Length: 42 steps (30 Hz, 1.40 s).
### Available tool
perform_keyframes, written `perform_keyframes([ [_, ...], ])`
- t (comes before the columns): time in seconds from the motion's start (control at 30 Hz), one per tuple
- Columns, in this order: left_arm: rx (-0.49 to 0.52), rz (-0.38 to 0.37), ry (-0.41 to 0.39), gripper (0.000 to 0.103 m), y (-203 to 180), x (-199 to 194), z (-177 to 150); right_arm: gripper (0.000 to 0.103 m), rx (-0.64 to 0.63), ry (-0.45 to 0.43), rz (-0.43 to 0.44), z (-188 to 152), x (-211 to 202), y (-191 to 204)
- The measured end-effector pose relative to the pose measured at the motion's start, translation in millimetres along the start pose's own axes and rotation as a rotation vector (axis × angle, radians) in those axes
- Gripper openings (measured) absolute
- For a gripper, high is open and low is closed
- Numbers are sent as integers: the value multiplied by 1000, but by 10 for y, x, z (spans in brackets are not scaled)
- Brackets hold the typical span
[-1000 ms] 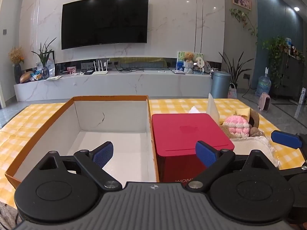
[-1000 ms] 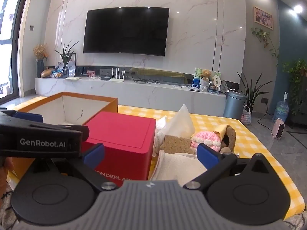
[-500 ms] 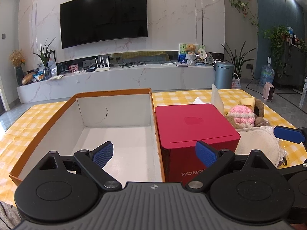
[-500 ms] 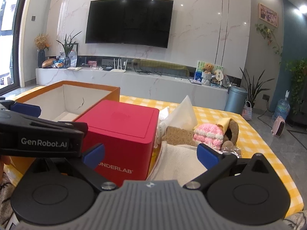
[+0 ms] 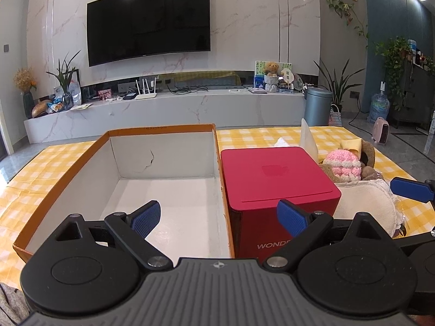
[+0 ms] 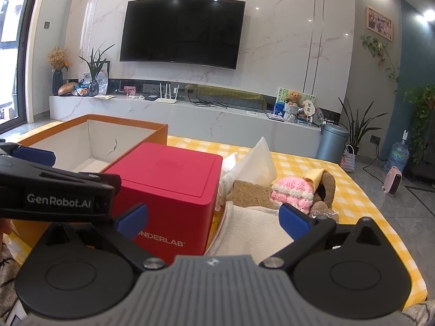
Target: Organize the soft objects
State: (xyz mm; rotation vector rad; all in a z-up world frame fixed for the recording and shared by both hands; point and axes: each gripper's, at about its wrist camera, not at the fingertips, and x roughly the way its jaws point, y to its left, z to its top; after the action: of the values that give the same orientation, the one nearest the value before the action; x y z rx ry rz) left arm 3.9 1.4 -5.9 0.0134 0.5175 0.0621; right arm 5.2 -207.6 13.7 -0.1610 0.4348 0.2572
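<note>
An orange cardboard box with a white, bare inside sits on the yellow checked cloth, also seen from the right wrist as the orange box. A red cube box stands against its right wall; the red box reads "WONDERLAB". Right of it lies a heap of soft things: a cream pad, a pink knitted piece, brown fabric and white tissue. My left gripper hangs open above the orange box's near end. My right gripper is open over the cream pad and red box.
The left gripper's body crosses the left of the right wrist view; a blue fingertip of the right gripper shows at the right edge. Beyond the table are a marble TV bench, a bin and plants.
Both grippers have moved forward and tipped down slightly toward the boxes, which now look closer. Both stay open with nothing held. No object has shifted.
</note>
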Motion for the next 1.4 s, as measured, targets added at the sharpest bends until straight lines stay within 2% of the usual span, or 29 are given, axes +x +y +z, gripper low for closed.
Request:
perform_keyframes([
  [0.87, 21, 21, -14, 103, -11, -2, -9, 100, 0, 6, -5, -18, 24, -1],
  [1.23, -12, 3, 18, 103, 28, 10, 24, 100, 31, 5, 0, -13, 22, -37],
  [1.33, -18, 10, -12, 103, 33, -16, 31, 100, 50, -9, 6, -2, -2, -61],
  [1.4, -28, -22, -48, 103, 53, -60, 51, 100, 92, -28, 19, 11, -30, -114],
])
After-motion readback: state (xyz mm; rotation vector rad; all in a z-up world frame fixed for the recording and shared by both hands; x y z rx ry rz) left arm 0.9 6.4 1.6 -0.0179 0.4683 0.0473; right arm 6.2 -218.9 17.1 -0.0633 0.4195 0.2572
